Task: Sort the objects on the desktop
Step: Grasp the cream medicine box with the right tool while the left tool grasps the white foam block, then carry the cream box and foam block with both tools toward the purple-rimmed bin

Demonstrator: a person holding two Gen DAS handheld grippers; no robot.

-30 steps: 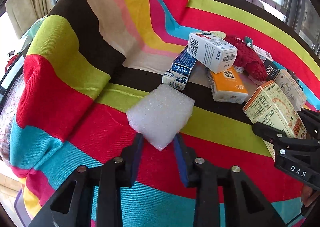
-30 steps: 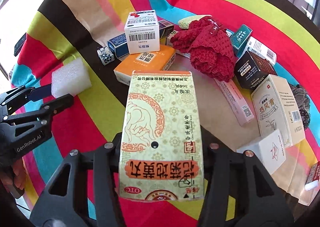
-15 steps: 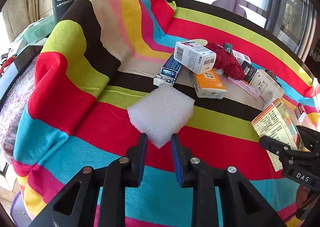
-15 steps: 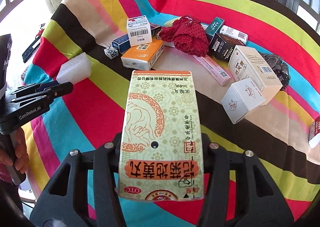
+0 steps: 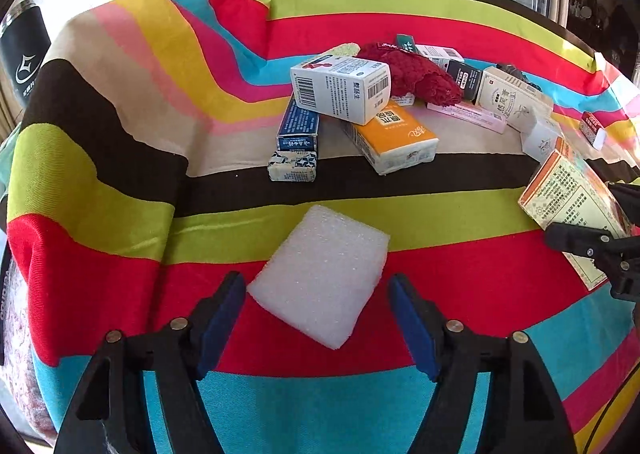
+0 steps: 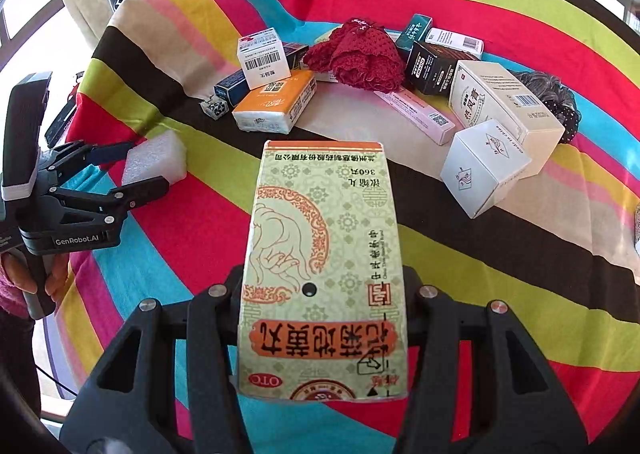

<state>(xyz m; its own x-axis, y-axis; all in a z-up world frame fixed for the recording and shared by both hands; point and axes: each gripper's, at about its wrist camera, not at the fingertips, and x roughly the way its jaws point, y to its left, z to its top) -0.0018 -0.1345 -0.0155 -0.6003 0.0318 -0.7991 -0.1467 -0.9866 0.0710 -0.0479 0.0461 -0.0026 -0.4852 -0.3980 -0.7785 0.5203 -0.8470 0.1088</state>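
Your left gripper (image 5: 318,318) has just been opening: its blue pads now stand clear on either side of the white foam block (image 5: 320,274), which lies flat on the striped cloth (image 5: 460,286) between them, touching neither pad. From your right wrist view that same gripper sits at nine o'clock, the foam just past its fingertips.

Your right gripper (image 6: 324,290) is clamped on the pale green medicine box (image 6: 324,266), its jaws pressed against both long sides; the box juts forward over the cloth, with its printed face toward the camera.

Outward from the foam, at about twelve o'clock in the left view, lies a heap: a small patterned box (image 5: 294,168), a dark blue box (image 5: 298,126) and an orange tissue pack (image 5: 394,138), with a white barcoded box (image 5: 342,88) resting on top of them. At one o'clock is a dark red knitted piece (image 5: 416,72), with a black box (image 5: 464,78) and a cream box (image 5: 508,100) beyond it. At ten o'clock, off the cloth, stands a black bottle (image 5: 24,54).
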